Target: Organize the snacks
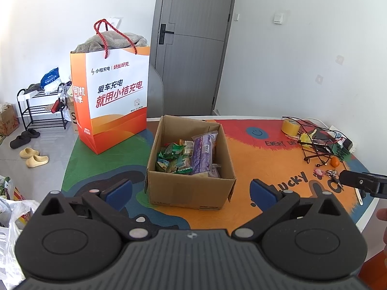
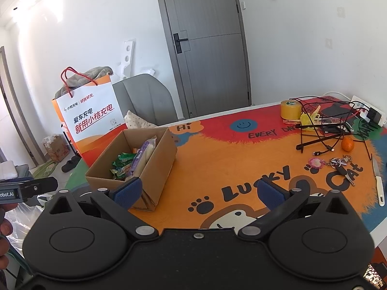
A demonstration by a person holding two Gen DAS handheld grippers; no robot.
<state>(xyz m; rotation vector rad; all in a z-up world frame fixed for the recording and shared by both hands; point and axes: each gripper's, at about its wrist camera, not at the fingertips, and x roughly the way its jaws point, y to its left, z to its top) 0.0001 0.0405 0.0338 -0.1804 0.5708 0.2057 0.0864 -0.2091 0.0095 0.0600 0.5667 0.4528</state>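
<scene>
A paper bag (image 1: 112,101) with red rope handles stands left of centre on the bright mat (image 2: 217,159), grey cloth (image 1: 113,39) bulging from its top. At right, a tape roll (image 2: 290,109), tangled cables (image 2: 324,130), an orange (image 2: 347,144), keys (image 2: 341,163) and a knife (image 2: 378,183). A grey door (image 1: 193,43) fills the top centre; a shoe rack (image 1: 41,107) and slippers (image 1: 33,157) sit far left.

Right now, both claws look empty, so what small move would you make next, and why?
Probably ease the left claw forward and down into the open cardboard box. Both claws are open and empty, and the snack packets lie heaped right ahead of it.
</scene>
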